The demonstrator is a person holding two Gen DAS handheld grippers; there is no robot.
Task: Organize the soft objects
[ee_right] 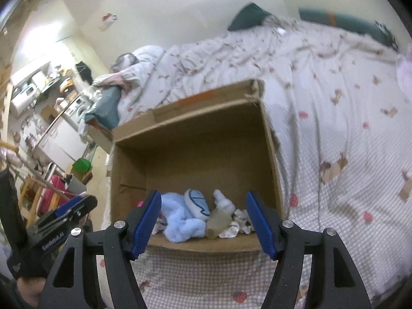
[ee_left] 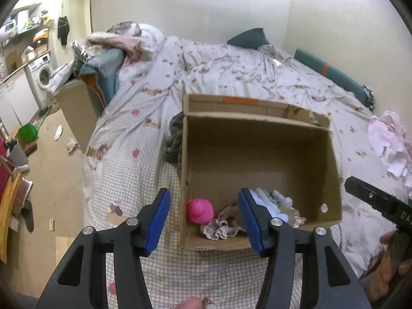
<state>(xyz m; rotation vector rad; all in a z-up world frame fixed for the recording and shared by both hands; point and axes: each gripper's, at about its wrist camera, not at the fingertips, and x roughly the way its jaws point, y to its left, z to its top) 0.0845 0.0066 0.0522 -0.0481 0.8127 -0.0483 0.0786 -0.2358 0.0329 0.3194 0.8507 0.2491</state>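
Note:
An open cardboard box (ee_left: 260,139) sits on the bed; it also shows in the right wrist view (ee_right: 195,139). Inside lie a pink plush duck (ee_left: 200,210), a frilly scrunchie (ee_left: 221,228) and a light blue plush toy (ee_right: 184,217), plus a beige item (ee_right: 219,222). My left gripper (ee_left: 204,221) is open and empty, just in front of the box's near left corner. My right gripper (ee_right: 203,222) is open and empty, above the box's near edge. The right gripper body (ee_left: 378,203) shows at the right of the left view.
A pink crumpled cloth (ee_left: 391,141) lies on the bed right of the box. A dark garment (ee_left: 175,139) lies against the box's left side. Pillows and bedding (ee_left: 123,43) pile at the bed's far left. The floor and a washing machine (ee_left: 41,74) are to the left.

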